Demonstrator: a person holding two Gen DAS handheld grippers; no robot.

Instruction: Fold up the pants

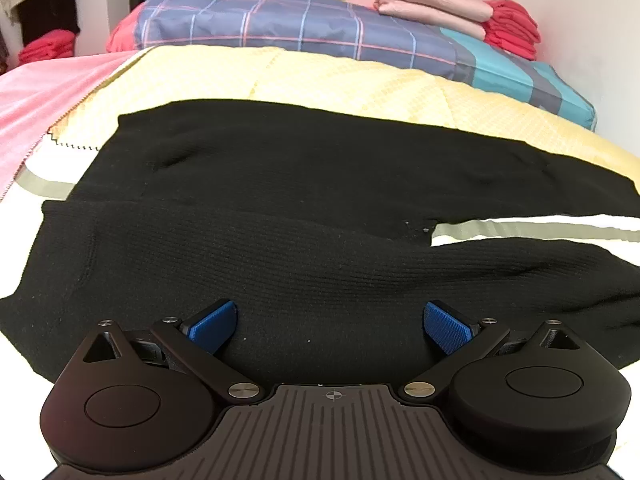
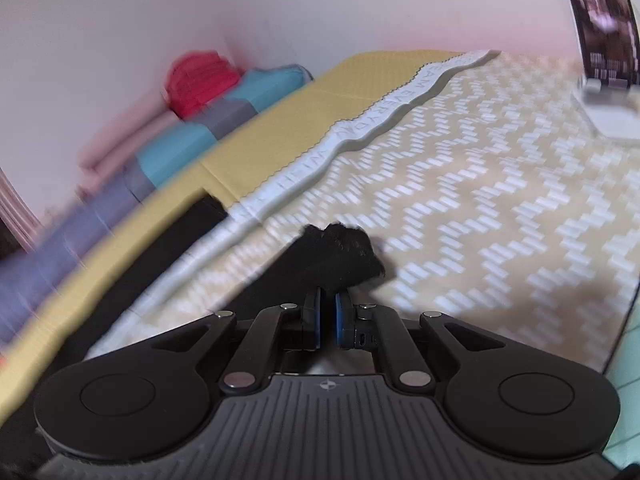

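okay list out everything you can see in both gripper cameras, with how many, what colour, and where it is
Black ribbed knit pants: one, black, spread flat on the bed, one leg end pinched and lifted in the right view.
Yellow waffle-textured blanket: one, pale yellow, behind the pants.
Zigzag-patterned bedcover: one, beige and white, under the lifted leg.
Pink sheet: one, pink, far left.
Blue plaid folded quilt: one, blue with teal and grey blocks, along the wall.
Pink folded cloths: stack, pale pink, on the quilt.
Red folded clothes: stack, red, beside the pink ones.
Left gripper: one, black with blue pads, open over the pants.
Right gripper: one, black, shut on a leg end.
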